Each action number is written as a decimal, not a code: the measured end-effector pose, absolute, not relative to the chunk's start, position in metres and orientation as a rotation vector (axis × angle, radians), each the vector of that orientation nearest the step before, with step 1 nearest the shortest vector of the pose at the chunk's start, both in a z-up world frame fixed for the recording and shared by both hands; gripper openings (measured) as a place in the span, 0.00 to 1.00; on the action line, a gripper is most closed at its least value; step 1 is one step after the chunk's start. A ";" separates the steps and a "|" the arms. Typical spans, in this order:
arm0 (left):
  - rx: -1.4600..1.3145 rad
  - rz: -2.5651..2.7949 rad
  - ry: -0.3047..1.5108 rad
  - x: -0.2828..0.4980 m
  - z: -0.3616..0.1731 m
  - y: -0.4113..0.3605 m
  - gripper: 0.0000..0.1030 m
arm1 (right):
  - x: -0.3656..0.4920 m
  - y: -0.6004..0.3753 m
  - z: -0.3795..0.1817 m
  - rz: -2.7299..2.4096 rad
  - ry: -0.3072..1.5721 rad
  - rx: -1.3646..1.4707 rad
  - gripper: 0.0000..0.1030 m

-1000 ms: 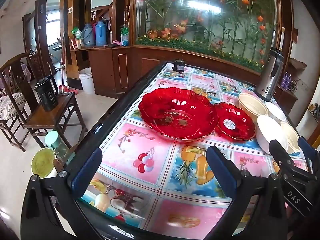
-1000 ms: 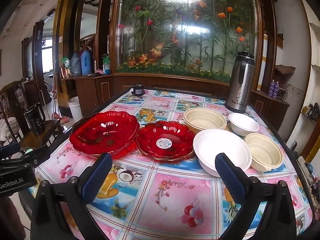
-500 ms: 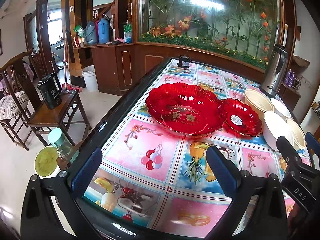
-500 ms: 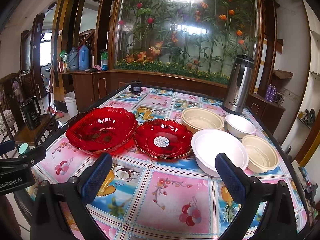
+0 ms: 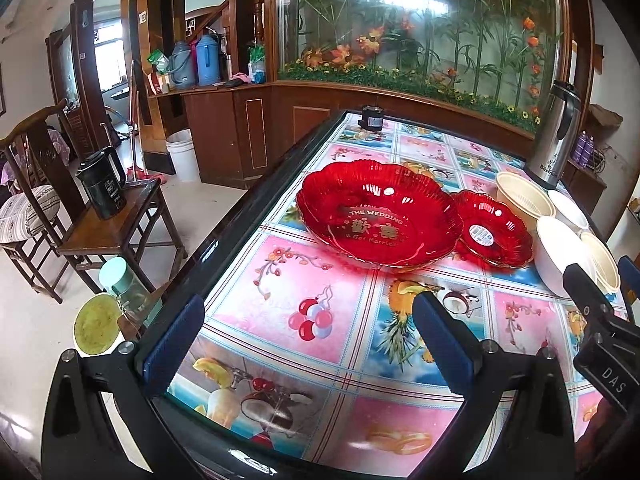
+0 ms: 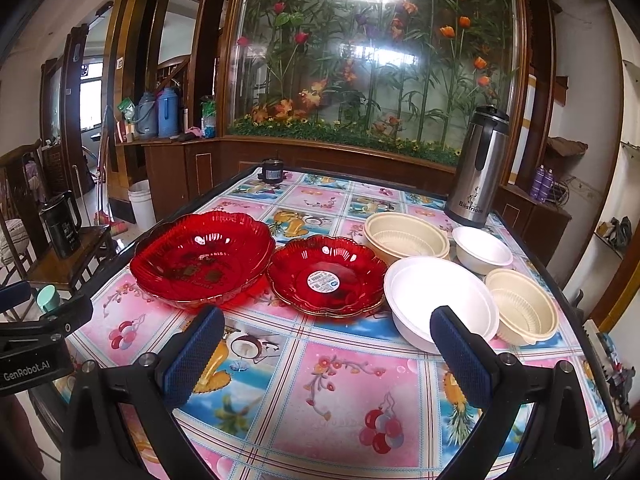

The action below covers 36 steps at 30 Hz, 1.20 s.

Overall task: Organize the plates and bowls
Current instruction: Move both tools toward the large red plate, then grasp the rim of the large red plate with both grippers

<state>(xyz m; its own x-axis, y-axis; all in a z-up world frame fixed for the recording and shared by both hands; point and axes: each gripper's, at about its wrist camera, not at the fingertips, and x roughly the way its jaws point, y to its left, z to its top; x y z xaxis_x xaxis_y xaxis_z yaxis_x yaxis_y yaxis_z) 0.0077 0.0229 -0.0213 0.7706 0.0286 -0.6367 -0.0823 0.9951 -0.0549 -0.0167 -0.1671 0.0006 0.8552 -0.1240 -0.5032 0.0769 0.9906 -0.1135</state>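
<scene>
A large red glass plate (image 5: 378,216) (image 6: 202,258) sits on the table, with a smaller red plate (image 5: 494,230) (image 6: 326,276) to its right. Right of those are a large white bowl (image 6: 440,304), a large cream bowl (image 6: 406,236), a small white bowl (image 6: 482,250) and a small cream bowl (image 6: 522,306). My left gripper (image 5: 308,328) is open and empty above the table's near left edge. My right gripper (image 6: 324,340) is open and empty, hovering short of the small red plate and the white bowl.
A steel thermos jug (image 6: 478,170) stands at the table's far right and a small black jar (image 6: 272,171) at the far edge. A wooden chair with a black kettle (image 5: 102,188) is left of the table. The tablecloth (image 6: 340,392) is pink with fruit pictures.
Both grippers have drifted slightly, with the view shifting a little; the plates and bowls have not moved. Both stay open.
</scene>
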 end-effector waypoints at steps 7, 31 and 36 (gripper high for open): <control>-0.104 0.065 0.725 0.013 -0.025 0.029 1.00 | -0.009 -0.161 0.003 -0.094 0.539 -0.093 1.00; -0.159 -0.059 0.889 0.103 -0.023 0.089 1.00 | 0.048 -0.121 -0.018 0.048 0.667 -0.018 0.99; -0.200 -0.053 0.926 0.126 -0.023 0.094 1.00 | 0.069 -0.112 -0.030 0.116 0.738 0.055 0.99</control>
<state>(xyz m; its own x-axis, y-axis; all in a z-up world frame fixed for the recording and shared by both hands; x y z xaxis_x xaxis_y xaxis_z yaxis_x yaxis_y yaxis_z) 0.1259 0.0942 -0.0230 0.6012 -0.1311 -0.7883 -0.0410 0.9801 -0.1943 0.0690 -0.1124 -0.0301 0.7339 0.1250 -0.6677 -0.0863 0.9921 0.0909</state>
